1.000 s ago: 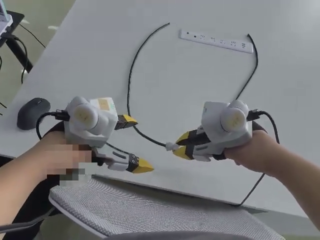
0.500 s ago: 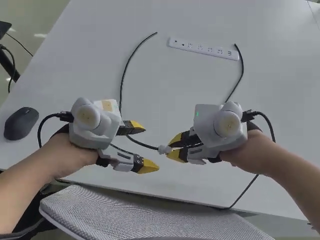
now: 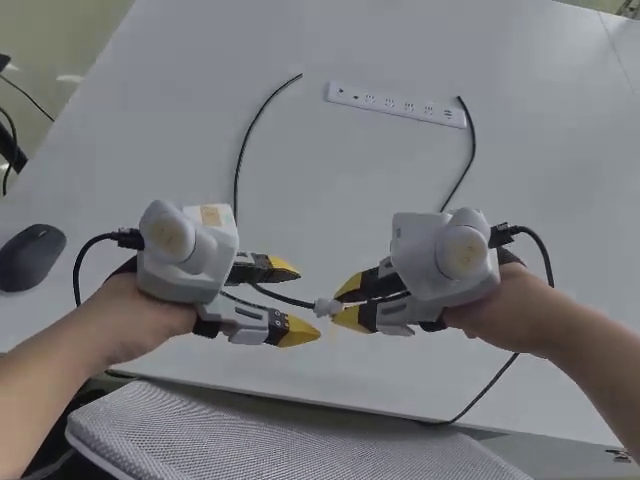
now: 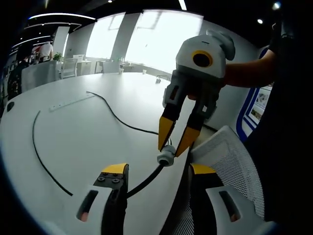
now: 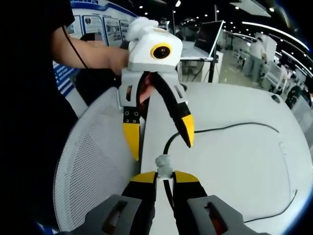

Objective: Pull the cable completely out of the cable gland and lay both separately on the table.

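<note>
Gland (image 3: pixel 324 306) is hanging in the air over the near edge of the desk (image 3: pixel 360 190), pinched at the tips of the right hand-held gripper (image 3: pixel 337 307), whose jaws are sitting nearly together on it. Cable (image 3: pixel 240 165) is running out of the gland toward the left hand-held gripper (image 3: pixel 305 302), passing between that one's jaws, which are standing wide apart and touching nothing, then curving away across the desk. At the gland the cable's long axis is lying along the line between the two hand-held grippers. The left one, straddling the cable just beside the gland, is looking the better placed to clamp it and draw it straight away from the right.
</note>
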